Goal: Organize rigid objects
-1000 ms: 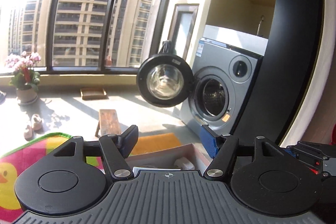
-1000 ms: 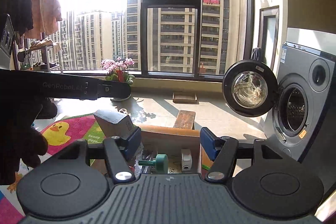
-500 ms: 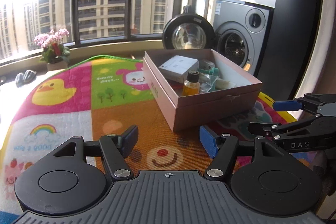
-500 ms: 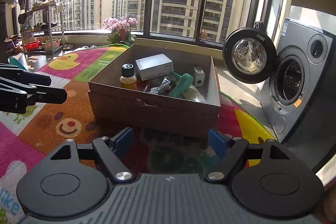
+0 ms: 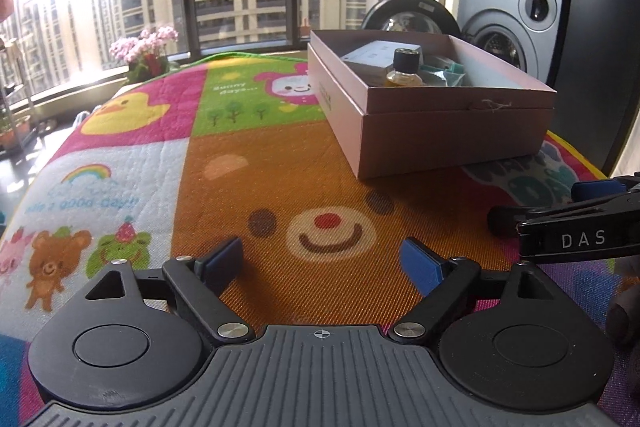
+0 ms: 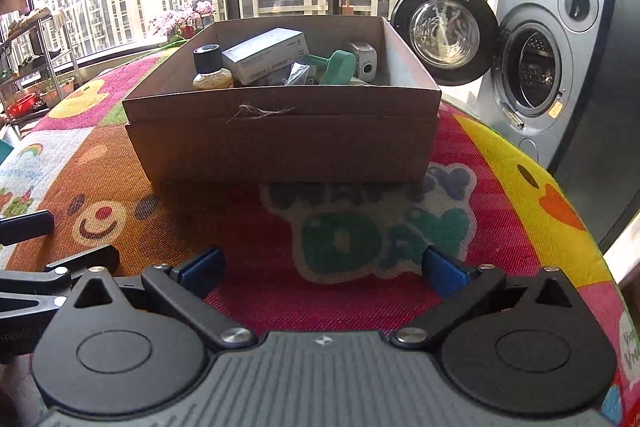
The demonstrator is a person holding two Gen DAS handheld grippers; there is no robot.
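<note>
A pink cardboard box [image 5: 452, 139] stands on the cartoon play mat [image 5: 256, 163]; it also shows in the right wrist view [image 6: 280, 147]. Inside it are a small amber bottle with a black cap [image 6: 211, 69], a white carton [image 6: 266, 57], a green plastic piece [image 6: 340, 67] and a small grey device [image 6: 365, 61]. My left gripper [image 5: 322, 261] is open and empty, low over the mat, short of the box. My right gripper [image 6: 322, 265] is open and empty in front of the box's near wall. The right gripper also shows at the left wrist view's right edge [image 5: 568, 223].
A washing machine [image 6: 548, 59] with its round door [image 6: 444, 31] swung open stands behind the box on the right. A pot of pink flowers [image 5: 146, 53] sits on the window sill. A metal rack [image 6: 36, 67] stands at far left.
Both grippers have come down and back from above the box to low over the mat. The white carton that sat by the right gripper's finger now lies in the box.
</note>
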